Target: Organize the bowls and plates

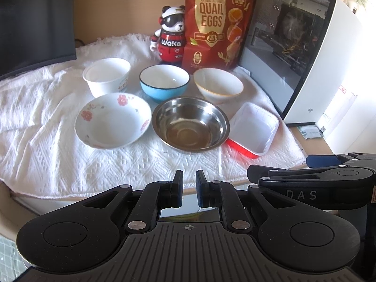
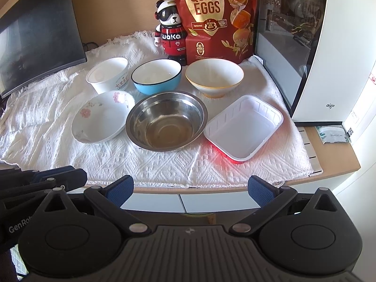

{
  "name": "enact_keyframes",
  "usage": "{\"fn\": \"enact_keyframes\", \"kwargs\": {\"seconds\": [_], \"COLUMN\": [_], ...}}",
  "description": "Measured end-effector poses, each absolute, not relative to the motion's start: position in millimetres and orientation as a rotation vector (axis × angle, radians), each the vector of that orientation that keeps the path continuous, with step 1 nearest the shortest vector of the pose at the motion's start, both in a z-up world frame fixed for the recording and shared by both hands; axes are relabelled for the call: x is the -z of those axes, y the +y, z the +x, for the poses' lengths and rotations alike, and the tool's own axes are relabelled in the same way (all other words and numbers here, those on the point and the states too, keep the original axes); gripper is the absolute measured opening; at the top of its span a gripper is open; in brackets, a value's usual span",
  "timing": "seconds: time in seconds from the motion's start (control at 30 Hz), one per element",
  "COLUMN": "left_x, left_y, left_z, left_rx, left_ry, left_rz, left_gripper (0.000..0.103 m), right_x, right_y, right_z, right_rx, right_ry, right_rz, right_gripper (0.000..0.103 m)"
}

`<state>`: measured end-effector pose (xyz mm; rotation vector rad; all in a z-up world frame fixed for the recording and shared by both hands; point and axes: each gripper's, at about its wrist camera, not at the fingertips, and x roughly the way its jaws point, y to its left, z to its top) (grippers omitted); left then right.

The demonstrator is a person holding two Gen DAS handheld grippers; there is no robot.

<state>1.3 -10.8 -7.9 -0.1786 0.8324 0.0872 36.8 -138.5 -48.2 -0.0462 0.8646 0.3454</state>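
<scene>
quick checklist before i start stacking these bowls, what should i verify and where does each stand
1. Right gripper open and empty: ok, jaws wide apart.
2. Left gripper open enough for a rim: not ok, only a narrow gap, holding nothing.
3. Both grippers clear of the dishes: ok, both hang off the table's near edge.
4. Steel bowl empty: ok.
5. Floral bowl, blue bowl, yellow-rimmed bowl, paper cup bowl and red-edged tray upright, unstacked: ok.
6. White cloth flat under the dishes: not ok, wrinkled at left.
</scene>
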Motion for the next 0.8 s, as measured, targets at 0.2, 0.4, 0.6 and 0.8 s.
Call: {"fn": "enact_keyframes", "kwargs": {"seconds": [0.2,0.4,0.6,0.8], "left_x": [8.5,7.8,7.7,7.8], "left_y": [-11.3,-11.8,-11.2,-10.3], "left_z": [1.0,1.5,1.9,1.6], "left_rx": [-0.089,-0.089,-0.091,-0.09], "left_ry": [0.838,0.841,0.85,0.851], "left_rz": [-0.18,-0.181,-0.183,-0.184], "left_gripper": [0.013,0.013,0.013,0.013], "right_x": [48.3,49.5,49.8,49.9], "right_y": [-138.8,-140.0,-140.6,-140.5], "right_z": [37.1,35.1,32.6,33.1], "right_rx": [-0.346,-0.344,-0.343,-0.344], "right_ry": [0.866,0.865,0.869,0.871], "right_rz": [-0.047,-0.045,-0.041,-0.042], "right_gripper": [0.103,0.103,0.103,0.103]}}
